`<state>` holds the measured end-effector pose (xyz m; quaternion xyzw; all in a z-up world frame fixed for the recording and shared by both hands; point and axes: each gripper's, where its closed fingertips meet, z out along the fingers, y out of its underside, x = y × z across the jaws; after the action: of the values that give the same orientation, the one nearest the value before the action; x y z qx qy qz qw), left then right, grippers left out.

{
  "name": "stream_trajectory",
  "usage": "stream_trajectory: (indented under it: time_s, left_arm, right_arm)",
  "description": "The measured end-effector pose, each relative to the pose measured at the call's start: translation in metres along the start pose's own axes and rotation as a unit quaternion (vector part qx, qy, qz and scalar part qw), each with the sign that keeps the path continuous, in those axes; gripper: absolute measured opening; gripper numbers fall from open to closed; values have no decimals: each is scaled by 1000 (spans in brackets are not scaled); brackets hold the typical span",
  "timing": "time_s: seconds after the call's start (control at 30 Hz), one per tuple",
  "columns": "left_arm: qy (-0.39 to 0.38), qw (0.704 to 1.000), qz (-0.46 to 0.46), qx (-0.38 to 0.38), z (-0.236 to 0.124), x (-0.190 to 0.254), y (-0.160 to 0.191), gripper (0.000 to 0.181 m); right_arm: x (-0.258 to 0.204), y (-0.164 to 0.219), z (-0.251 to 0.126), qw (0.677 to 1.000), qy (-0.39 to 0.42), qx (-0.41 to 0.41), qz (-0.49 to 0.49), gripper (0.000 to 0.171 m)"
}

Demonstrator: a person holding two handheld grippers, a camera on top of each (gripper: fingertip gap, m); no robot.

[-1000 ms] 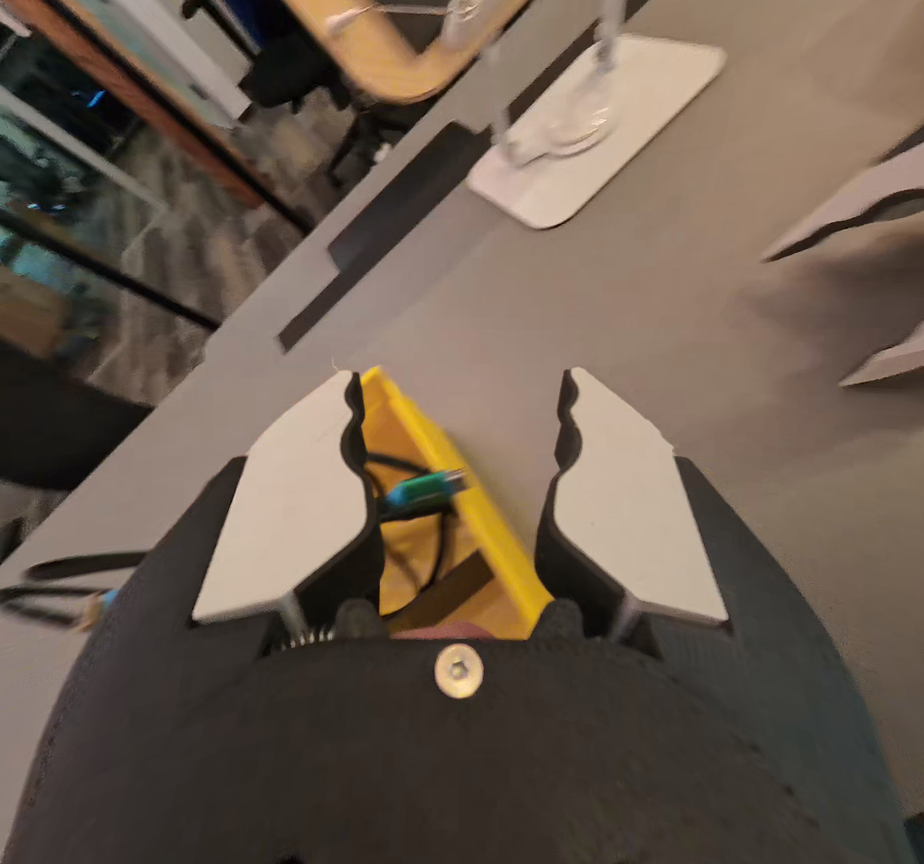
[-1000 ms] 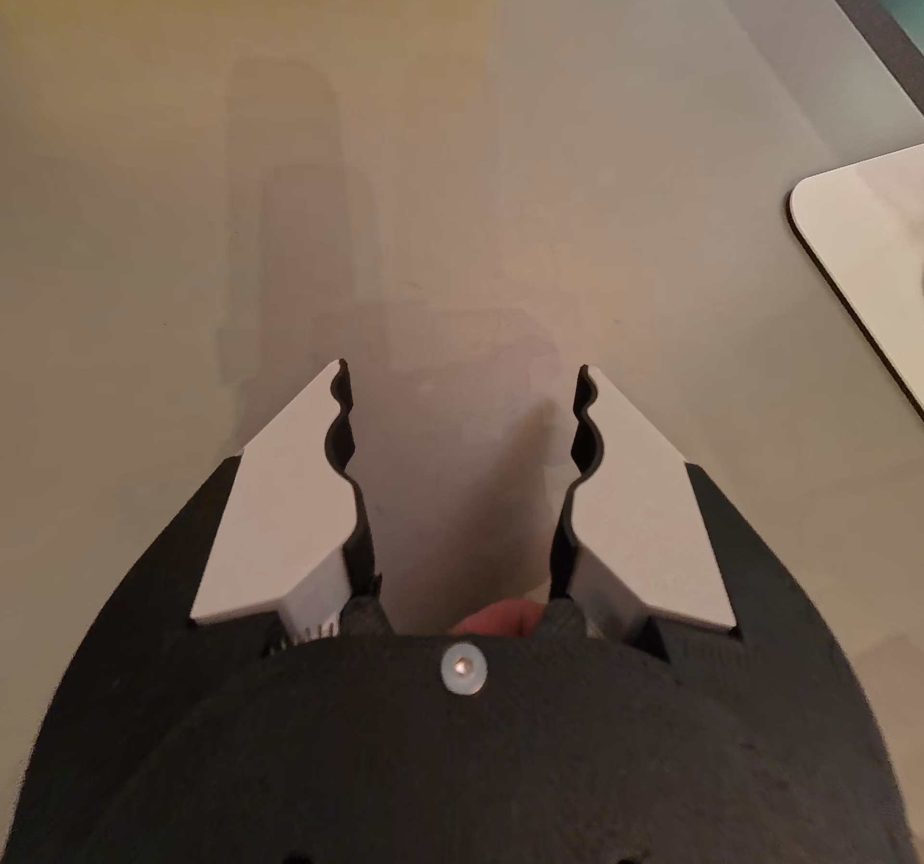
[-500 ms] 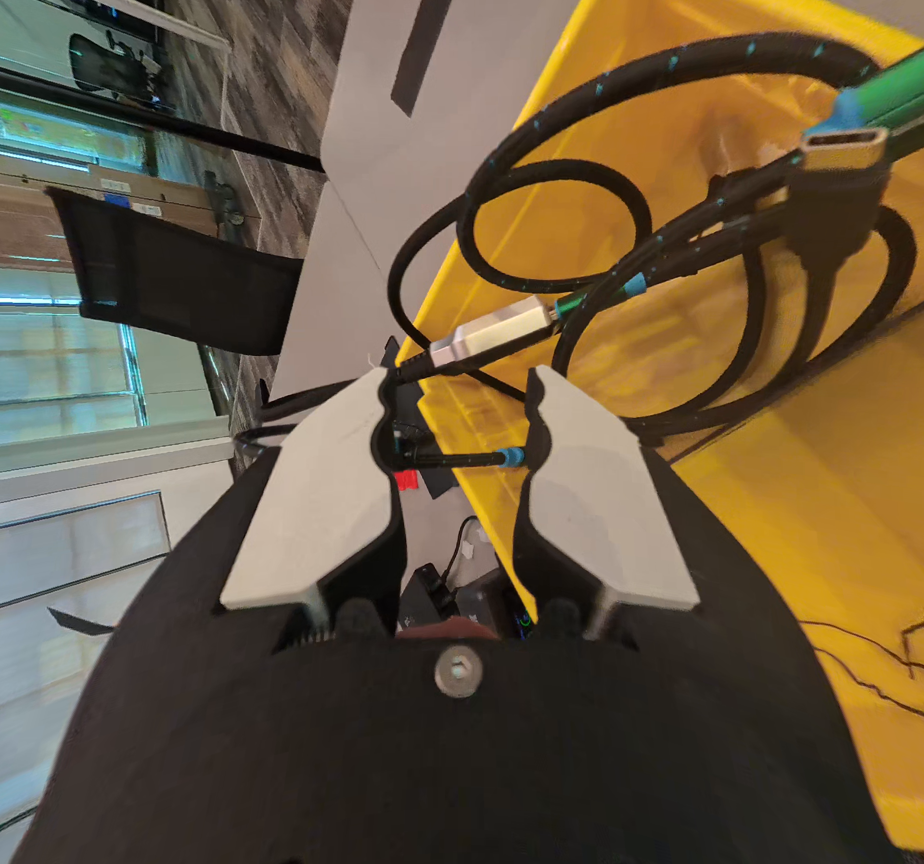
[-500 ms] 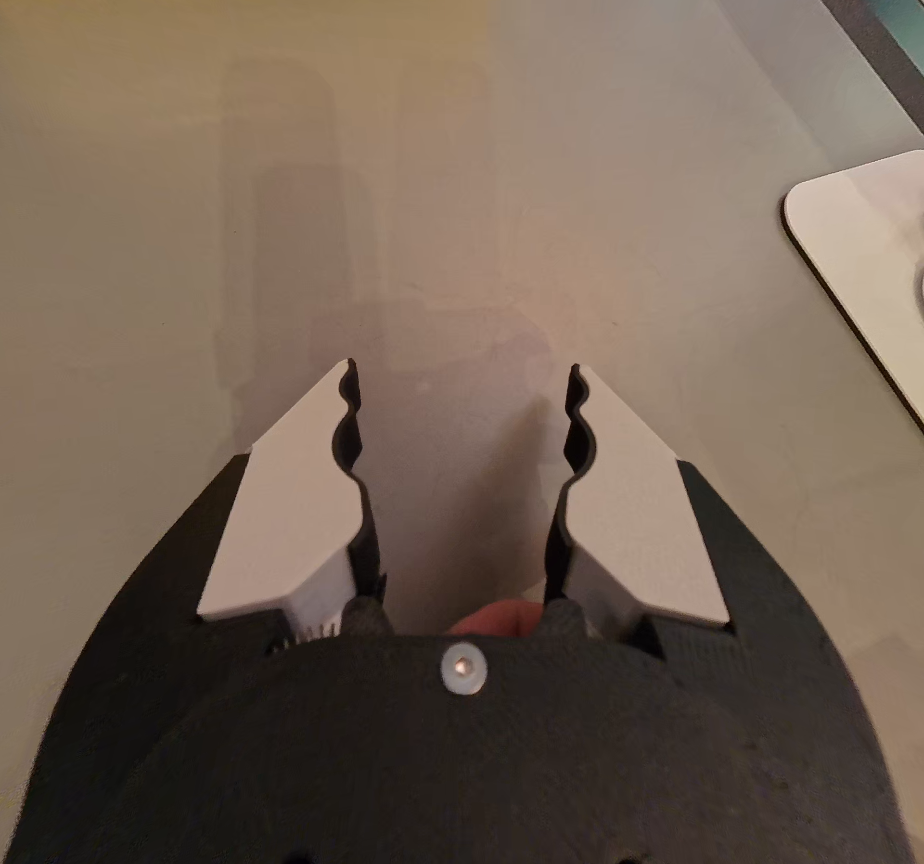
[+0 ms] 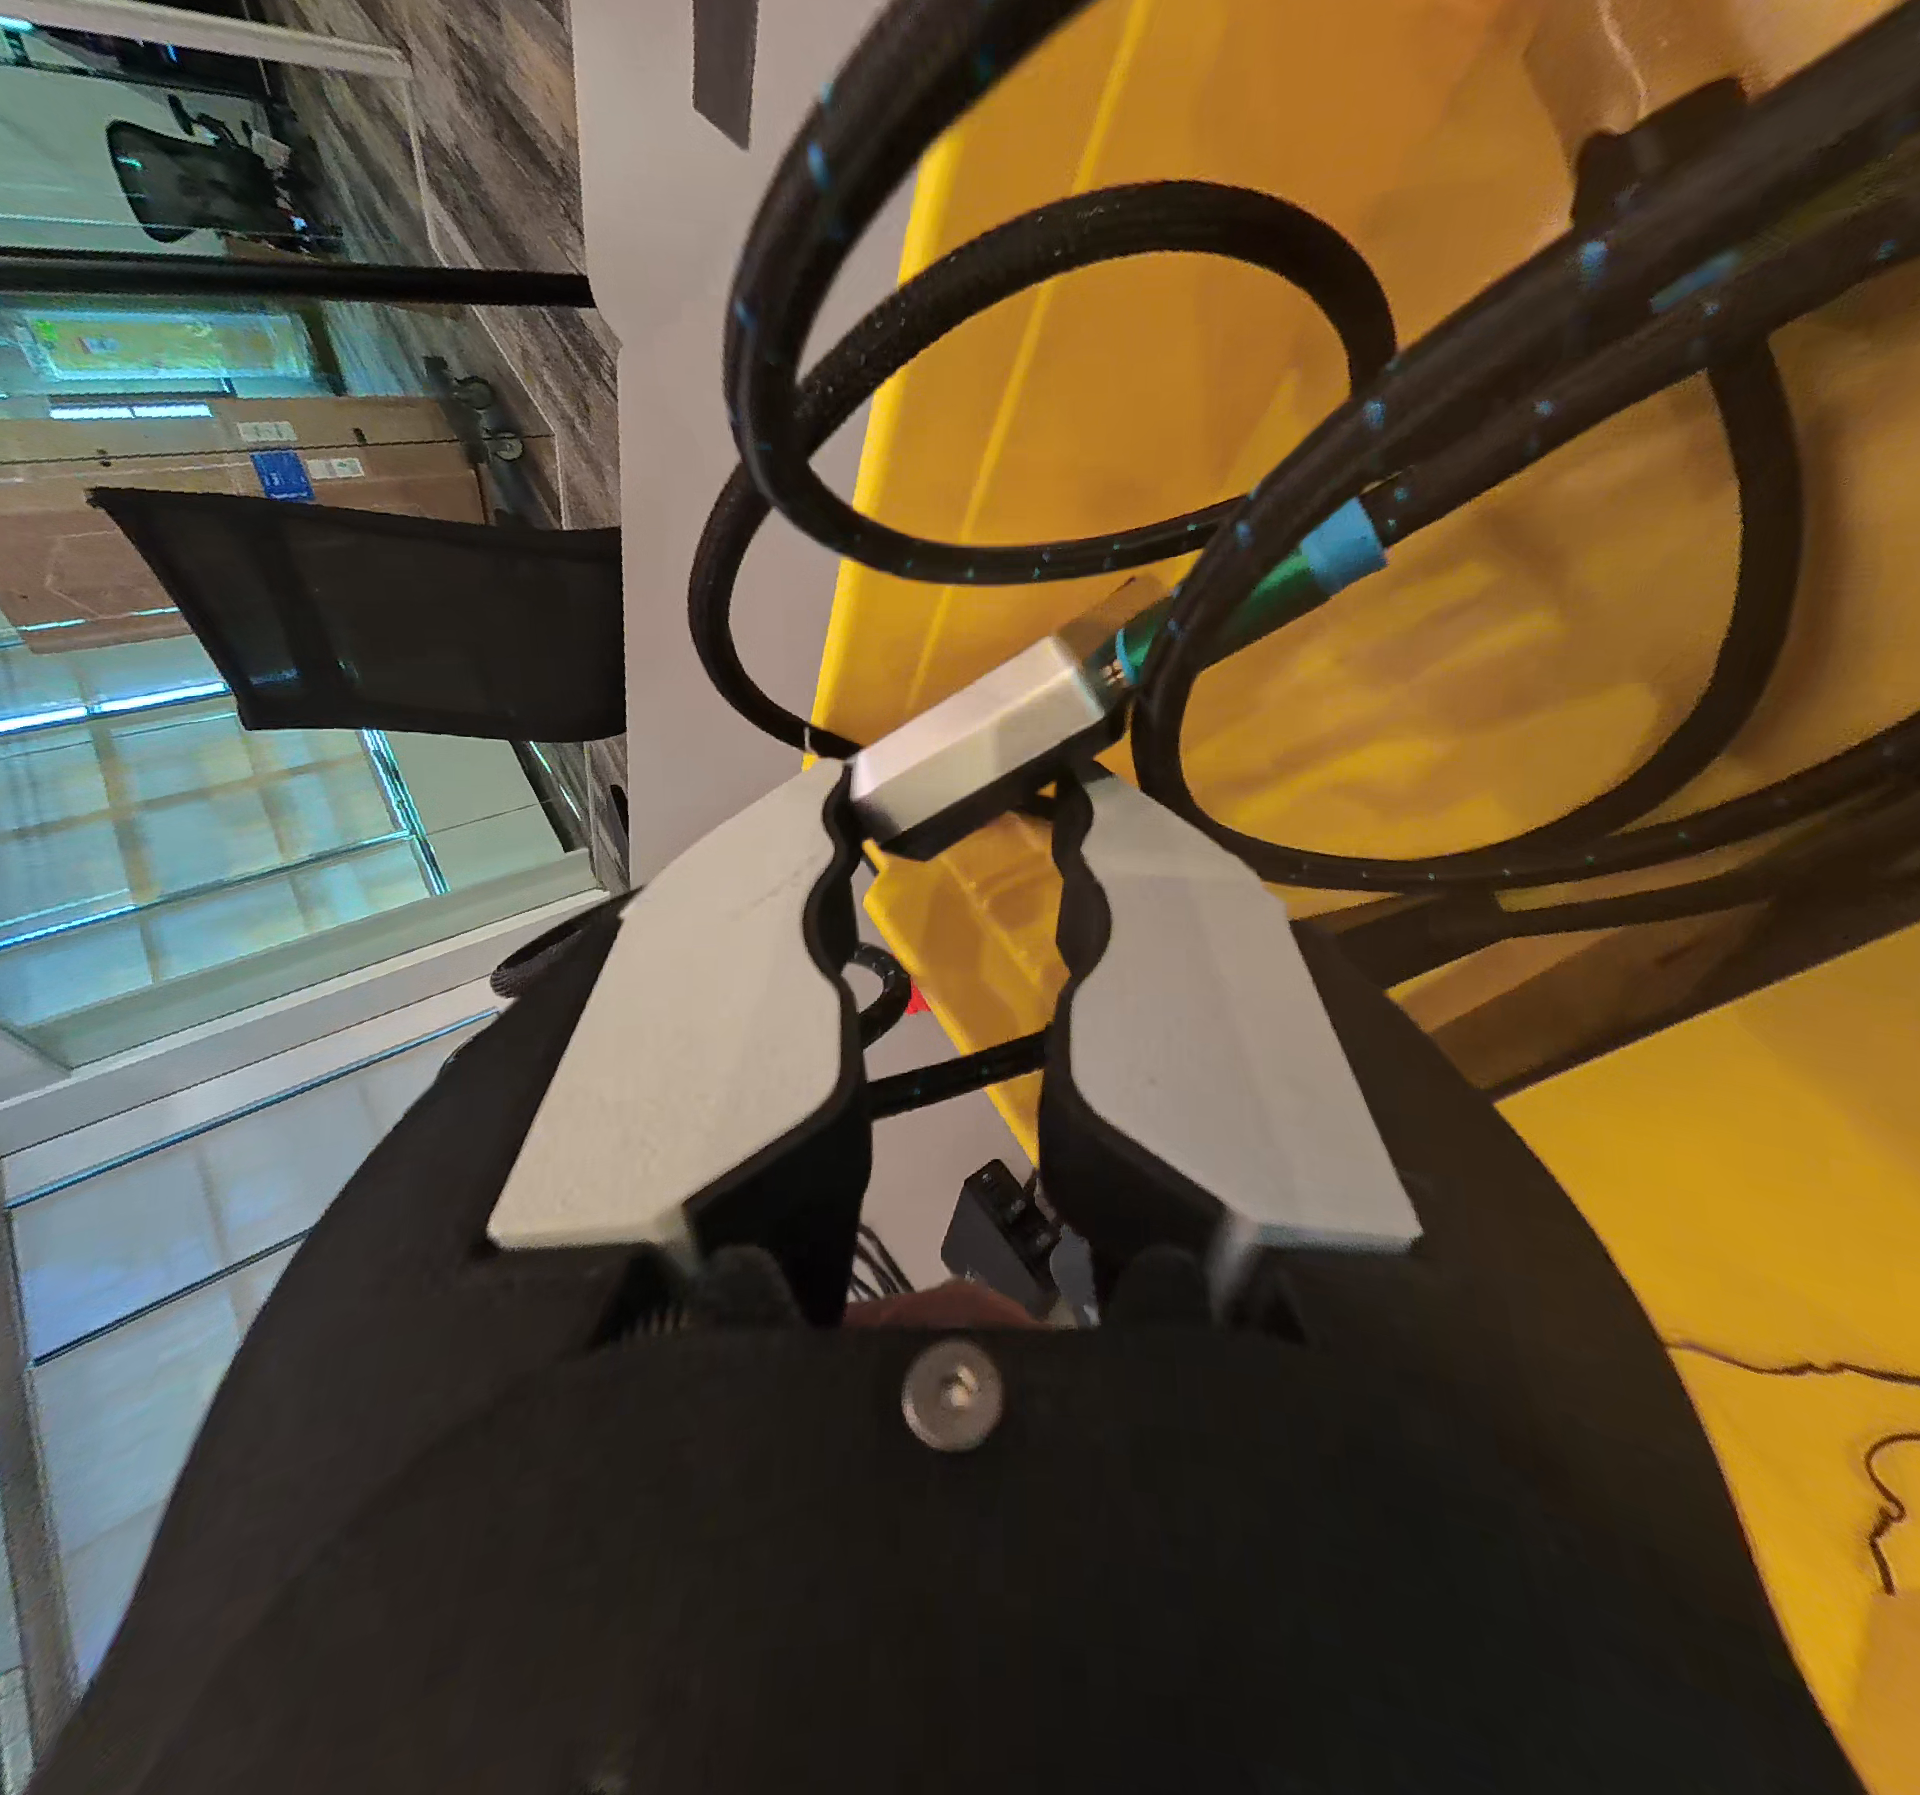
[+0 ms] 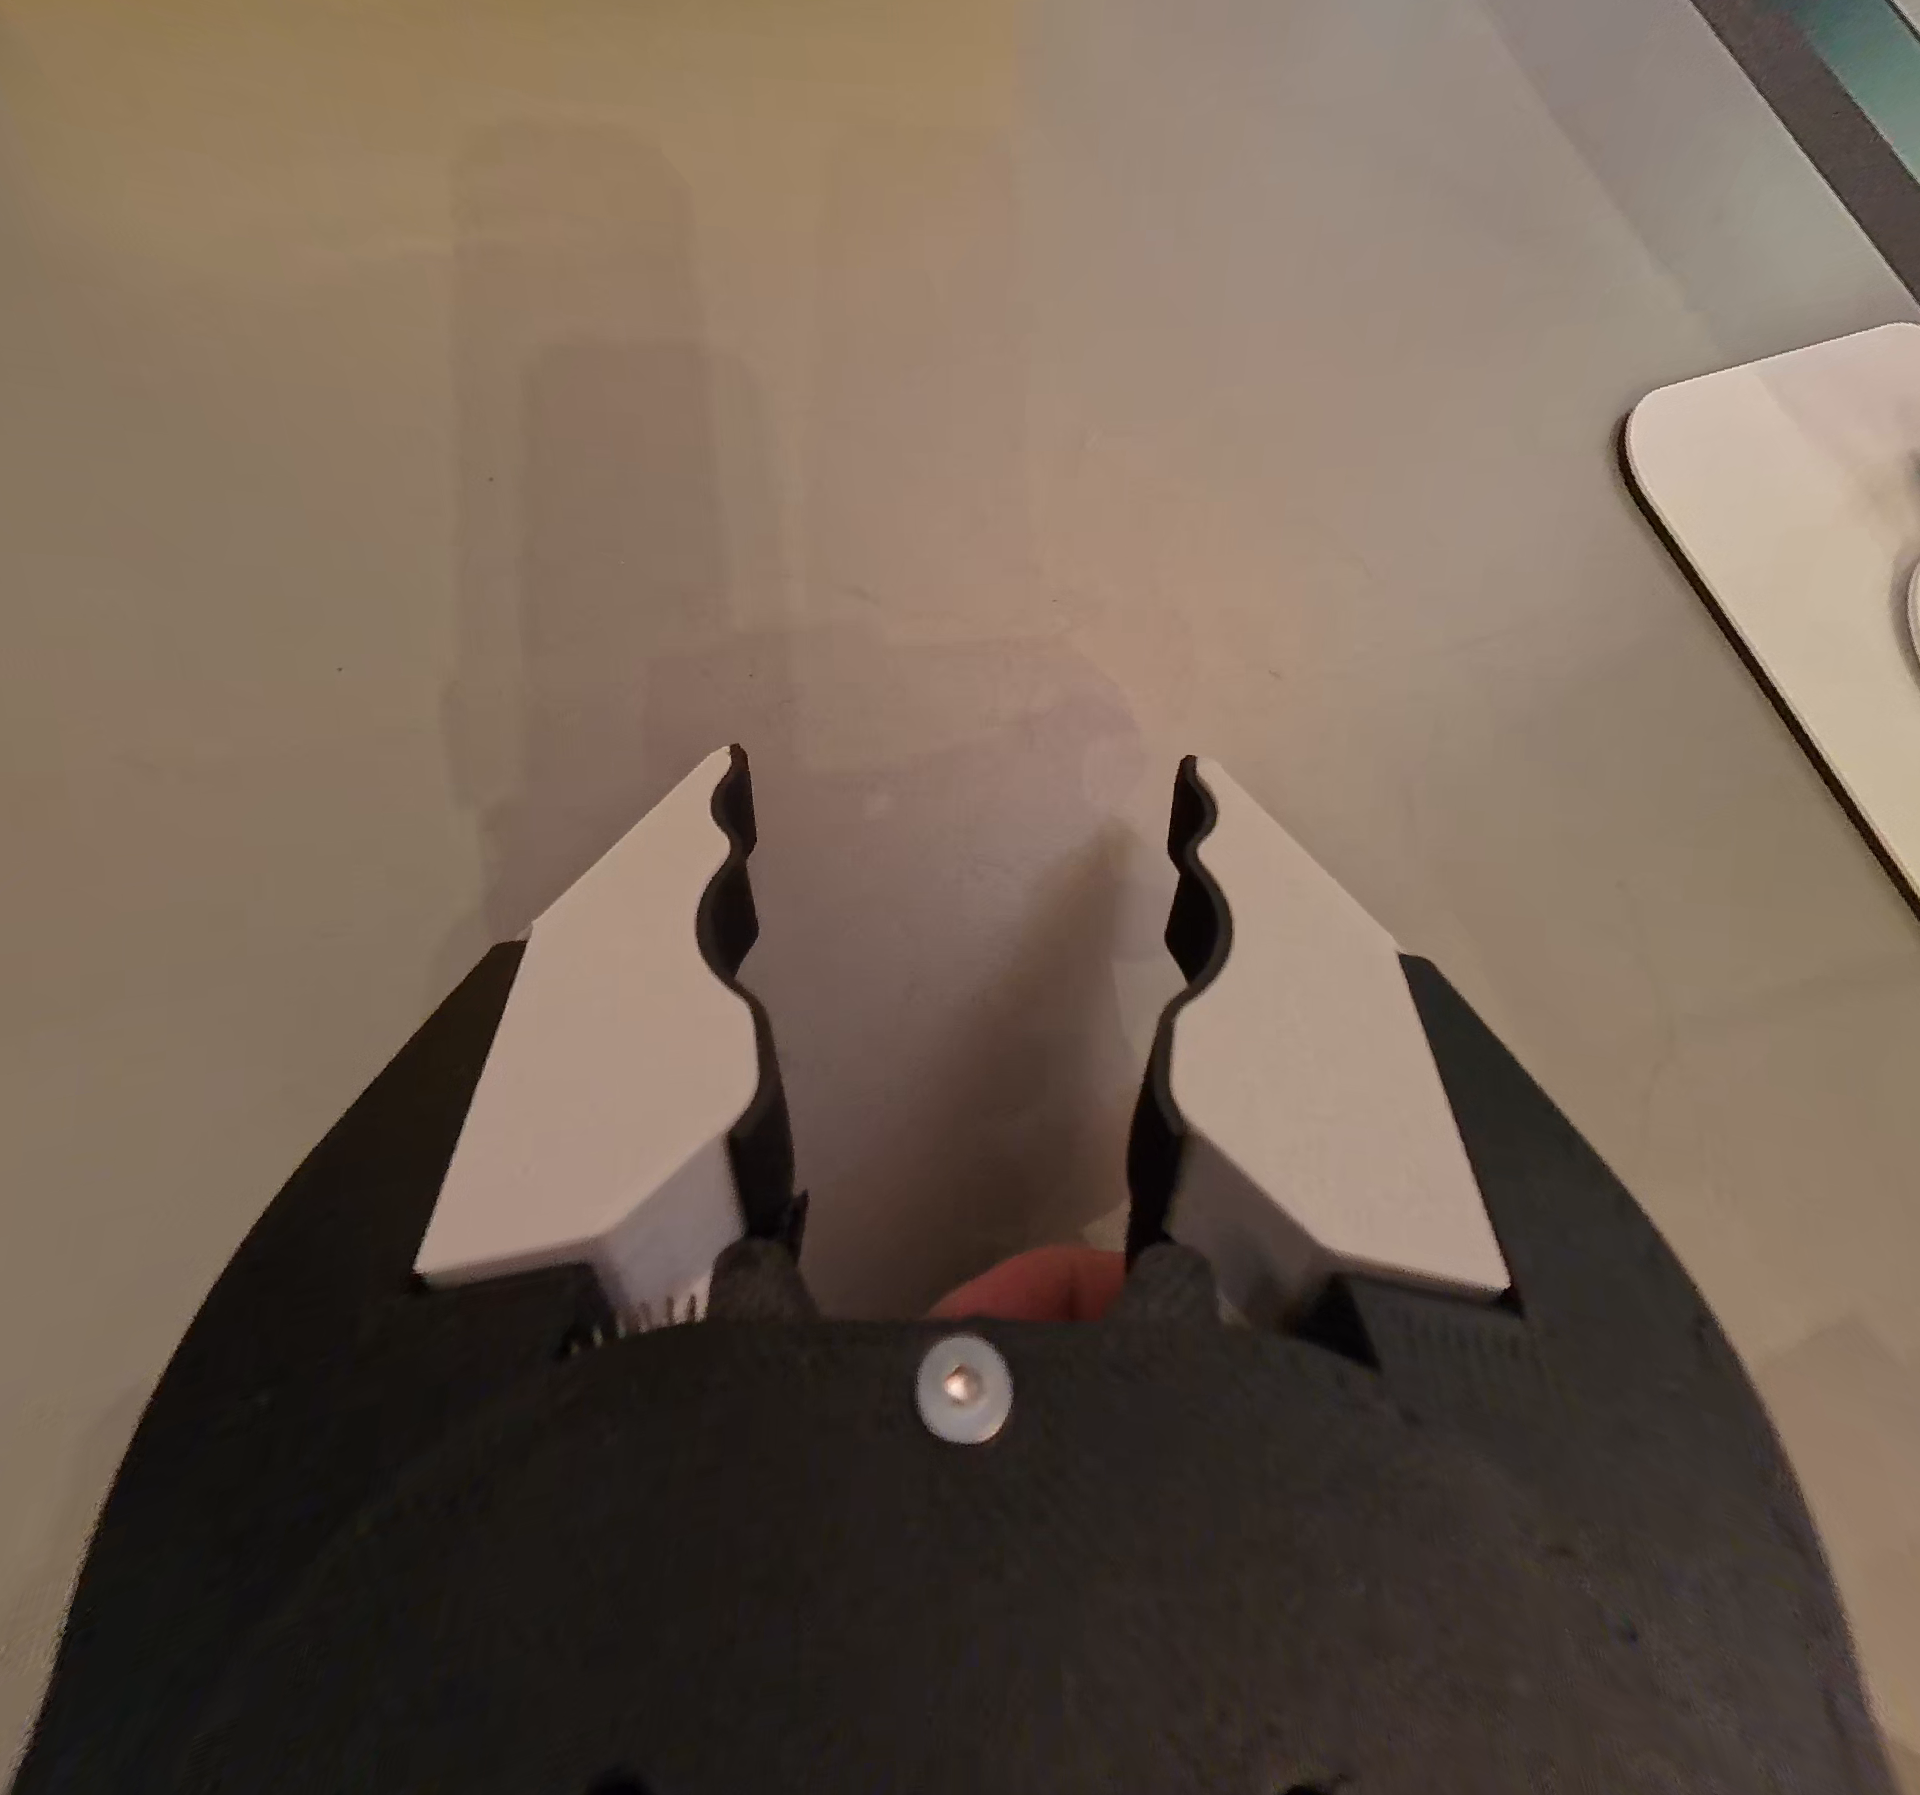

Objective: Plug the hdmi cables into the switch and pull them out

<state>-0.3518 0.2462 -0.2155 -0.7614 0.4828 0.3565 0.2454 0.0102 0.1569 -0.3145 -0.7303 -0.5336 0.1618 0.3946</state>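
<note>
My left gripper (image 5: pixel 951 795) closes around a silver cable plug (image 5: pixel 977 758) at the rim of the yellow bin (image 5: pixel 1039 415); my right gripper (image 6: pixel 961 774) hangs spread and empty over the grey table (image 6: pixel 935 291).

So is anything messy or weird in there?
A bit messy: the black braided cables lie in tangled loops, and one loop spills over the yellow bin's rim onto the table. The silver plug sits at the left gripper's tips. Nothing looks broken.
</note>
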Motion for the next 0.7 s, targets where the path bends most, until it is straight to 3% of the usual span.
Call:
stream_trajectory:
  time_s: [0.7]
  left_arm:
    - [-53, 994, -9, 97, -26, -15, -11, 28]
  right_arm:
    - [0, -1, -1, 1000, -6, 6, 4, 76]
